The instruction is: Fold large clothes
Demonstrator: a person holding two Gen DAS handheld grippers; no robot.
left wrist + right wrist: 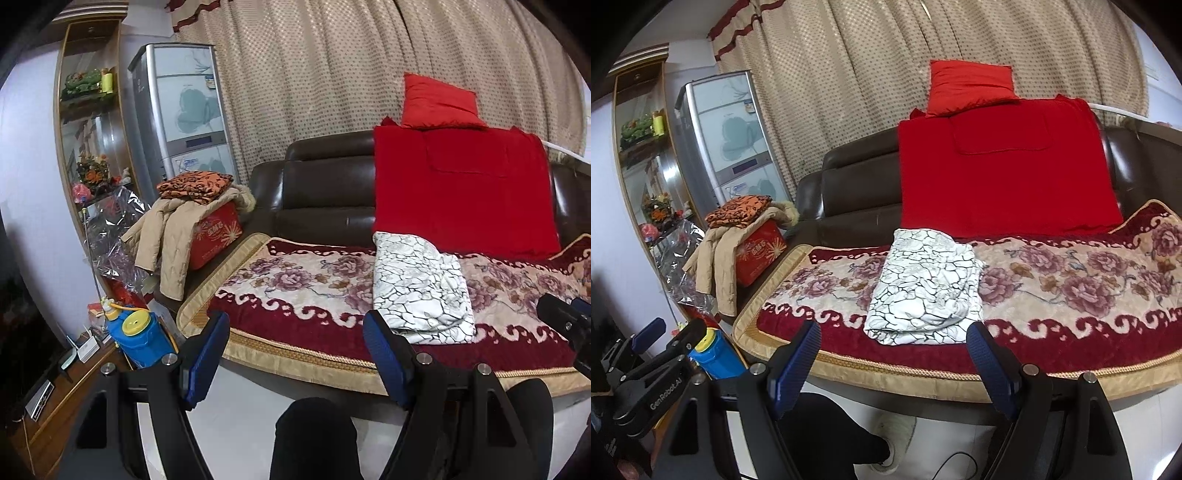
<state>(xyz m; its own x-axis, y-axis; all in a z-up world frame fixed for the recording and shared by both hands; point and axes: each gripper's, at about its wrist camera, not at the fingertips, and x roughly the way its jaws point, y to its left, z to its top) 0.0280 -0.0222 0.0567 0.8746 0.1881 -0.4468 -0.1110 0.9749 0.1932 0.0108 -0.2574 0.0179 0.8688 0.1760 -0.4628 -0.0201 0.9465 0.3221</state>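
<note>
A white garment with a black crackle print (419,284) lies folded into a neat rectangle on the floral sofa cover (295,288); it also shows in the right wrist view (925,288). My left gripper (295,332) is open and empty, held back from the sofa's front edge, left of the garment. My right gripper (892,339) is open and empty, just in front of the garment's near edge. The left gripper's body shows at the lower left of the right wrist view (653,365).
A red blanket (461,192) and red cushion (439,103) rest on the brown sofa back (325,184). A red box (214,236) with a beige coat and orange cloth stands left. A blue sprayer (140,339), fridge (184,110) and shelf are further left.
</note>
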